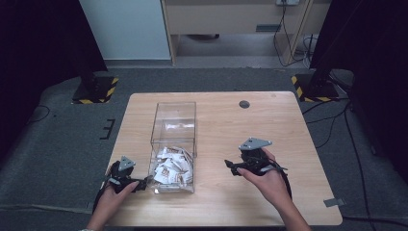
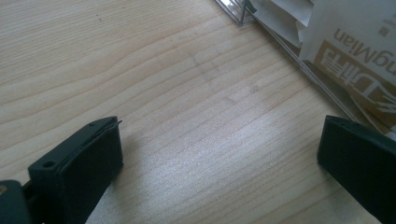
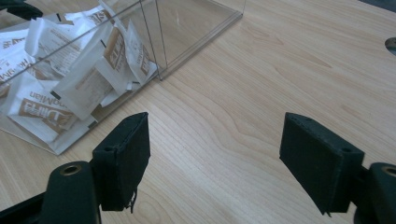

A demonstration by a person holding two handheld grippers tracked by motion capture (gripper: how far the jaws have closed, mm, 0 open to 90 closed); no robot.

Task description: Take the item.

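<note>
Both the left gripper (image 1: 144, 183) and right gripper (image 1: 230, 166) stand open and empty beside the clear plastic box (image 1: 174, 126) of light, crinkly white-and-brown paper sachets (image 1: 171, 168), best pinched by a flat edge.

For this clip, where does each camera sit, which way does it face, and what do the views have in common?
High view: above the person's side, looking forward and down on the table; both hands, left gripper and right gripper show.
Left gripper view: on that gripper, facing the clear box; open jaws.
Right gripper view: low over the wood, facing the box; open jaws.
Shared: the box with white packets.
</note>
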